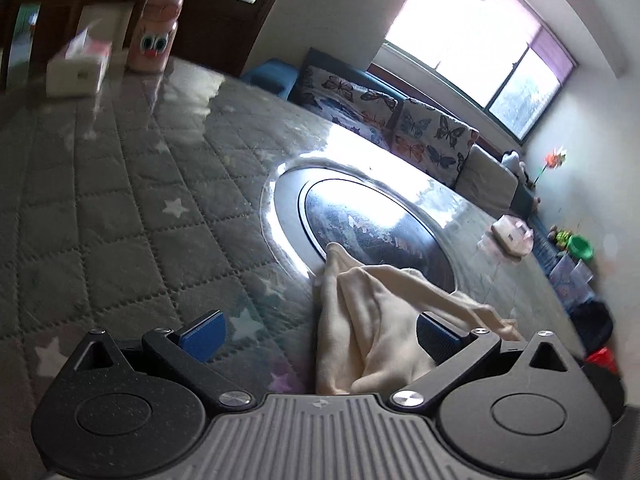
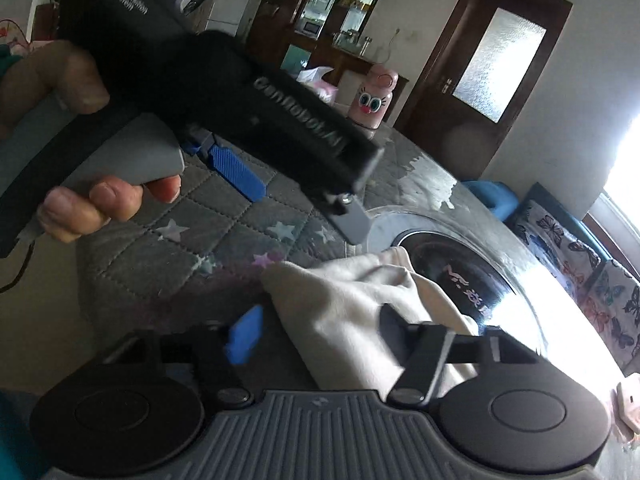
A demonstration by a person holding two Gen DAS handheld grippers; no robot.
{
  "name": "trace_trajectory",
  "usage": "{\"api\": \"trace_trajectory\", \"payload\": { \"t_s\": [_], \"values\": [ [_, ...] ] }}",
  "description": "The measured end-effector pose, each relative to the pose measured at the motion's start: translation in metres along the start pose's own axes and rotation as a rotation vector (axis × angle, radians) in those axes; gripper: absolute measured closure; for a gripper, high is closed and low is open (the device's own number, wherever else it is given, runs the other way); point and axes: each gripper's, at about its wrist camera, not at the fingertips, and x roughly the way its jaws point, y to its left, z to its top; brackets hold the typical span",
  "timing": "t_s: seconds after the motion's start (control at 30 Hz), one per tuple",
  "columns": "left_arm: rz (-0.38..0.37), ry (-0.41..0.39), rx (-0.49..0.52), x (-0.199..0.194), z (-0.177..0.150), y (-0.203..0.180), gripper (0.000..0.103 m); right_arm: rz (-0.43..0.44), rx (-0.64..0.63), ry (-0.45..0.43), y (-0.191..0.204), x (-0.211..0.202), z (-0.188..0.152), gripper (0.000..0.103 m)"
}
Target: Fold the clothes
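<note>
Ahead of the left gripper (image 1: 320,330), one cream garment (image 1: 360,320) is lying bunched on the quilted worktop (image 1: 120,200), its far tip touching the single round glass inset (image 1: 376,224). Both blue pads are standing wide apart, the cloth lying between them unclamped. One tissue box (image 1: 78,68) and one pink bottle (image 1: 156,32) are sitting well apart at the far edge.

Through the right wrist view, the right gripper (image 2: 320,332) is likewise spread apart around that garment (image 2: 352,304), while one hand (image 2: 80,160) holding the left gripper (image 2: 224,160) is crowding the room above.

The quilted table cover (image 1: 120,208) lies bare left of the cream garment (image 1: 360,320); a tissue box (image 1: 78,68) and pink bottle (image 1: 156,32) stand well apart at the far edge.
</note>
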Motion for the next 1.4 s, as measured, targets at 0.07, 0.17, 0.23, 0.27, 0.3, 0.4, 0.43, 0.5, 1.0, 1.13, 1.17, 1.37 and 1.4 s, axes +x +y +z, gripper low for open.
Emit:
{"api": "trace_trajectory", "payload": {
  "t_s": [0.07,0.17,0.23,0.27,0.3,0.4,0.43,0.5,1.0,1.13,1.17,1.37,1.4],
  "values": [
    [-0.027,0.019,-0.049,0.005,0.003,0.004,0.0,0.006,0.002,0.013,-0.002,0.004,0.001,0.053],
    [-0.056,0.043,-0.099,0.012,0.005,0.008,0.0,0.025,0.0,0.024,-0.003,0.01,0.002,0.071],
    [-0.076,0.057,-0.118,0.015,0.006,0.008,0.0,0.021,0.013,0.015,-0.005,0.01,-0.001,0.082],
    [-0.082,0.063,-0.12,0.017,0.006,0.007,0.0,0.02,0.021,0.011,-0.007,0.01,-0.002,0.085],
    [-0.088,0.07,-0.122,0.018,0.006,0.006,0.0,0.031,0.059,0.0,-0.013,0.008,-0.003,0.088],
    [-0.106,0.097,-0.154,0.024,0.007,0.004,0.0,0.062,0.169,-0.031,-0.029,0.002,-0.002,0.091],
    [-0.117,0.111,-0.171,0.027,0.008,0.004,0.0,0.075,0.206,-0.042,-0.036,0.0,-0.003,0.091],
    [-0.138,0.132,-0.202,0.032,0.009,0.002,0.0,0.095,0.269,-0.07,-0.046,-0.007,-0.005,0.091],
    [-0.267,0.241,-0.288,0.063,0.009,0.001,0.066,0.141,0.362,-0.135,-0.054,-0.029,-0.028,0.075],
    [-0.253,0.245,-0.265,0.064,0.008,0.006,0.073,0.052,0.469,-0.156,-0.069,-0.051,-0.05,0.048],
    [-0.251,0.242,-0.256,0.063,0.008,0.006,0.073,0.024,0.498,-0.159,-0.074,-0.057,-0.058,0.047],
    [-0.213,0.211,-0.131,0.059,0.006,-0.01,0.074,-0.178,0.704,-0.09,-0.121,-0.068,-0.104,0.042],
    [-0.211,0.211,-0.126,0.059,0.006,-0.011,0.074,-0.197,0.735,-0.072,-0.13,-0.064,-0.113,0.042]
  ]
}}
